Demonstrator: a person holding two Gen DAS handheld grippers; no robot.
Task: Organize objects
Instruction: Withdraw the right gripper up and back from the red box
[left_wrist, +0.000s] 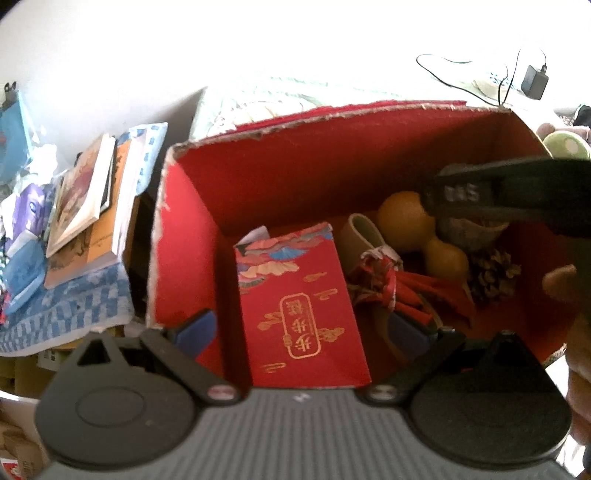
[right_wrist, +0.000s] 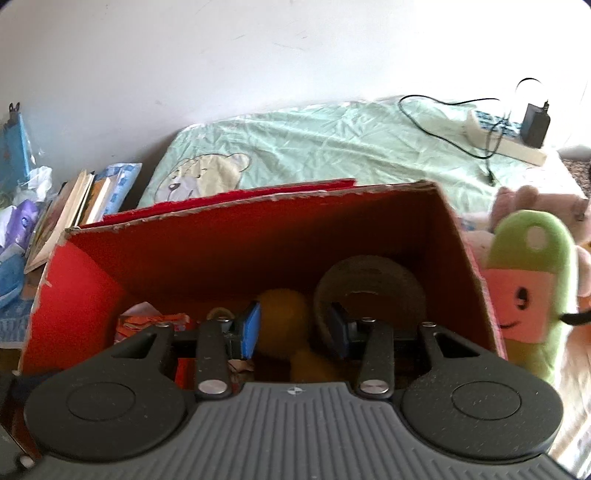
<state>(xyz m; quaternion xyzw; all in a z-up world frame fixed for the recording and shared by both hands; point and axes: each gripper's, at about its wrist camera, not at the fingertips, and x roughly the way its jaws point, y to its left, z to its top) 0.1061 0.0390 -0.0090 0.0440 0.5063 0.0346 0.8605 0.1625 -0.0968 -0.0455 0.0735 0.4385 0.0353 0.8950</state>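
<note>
Nearest the left camera, the left gripper (left_wrist: 301, 328) hung over the near edge of a red box (left_wrist: 280, 177), its blue-padded fingers (left_wrist: 195, 330) spread wide and holding nothing. Between them, flat on the box floor, lay a red packet (left_wrist: 306, 310) printed with gold characters. Just to its right sat a tan roll of tape (left_wrist: 356, 232), a bundle of red cords and tassels (left_wrist: 402, 288), a yellow gourd (left_wrist: 421, 232) and a pine cone (left_wrist: 493, 275), all crowded together in the right half of the box. The right gripper (left_wrist: 517, 199) reached in from the right above the gourd.

From the right camera, the right gripper (right_wrist: 293, 325) was lowered inside the box (right_wrist: 92, 280), its fingers (right_wrist: 251, 325) set a moderate way apart with the gourd (right_wrist: 284, 314) in the gap between them; whether the pads touched it could not be told. A dark round thing (right_wrist: 369, 277) stood behind, against the far wall of the box.

Outside the box on the right leaned a green plush toy (right_wrist: 528, 295). On the left lay a stack of books (left_wrist: 88, 206) on a blue chequered cloth (left_wrist: 66, 314). Beyond the box stretched a pale green sheet (right_wrist: 332, 147) with a bear print, and at its far right a power strip (right_wrist: 506, 136) with a black adapter (right_wrist: 535, 125).
</note>
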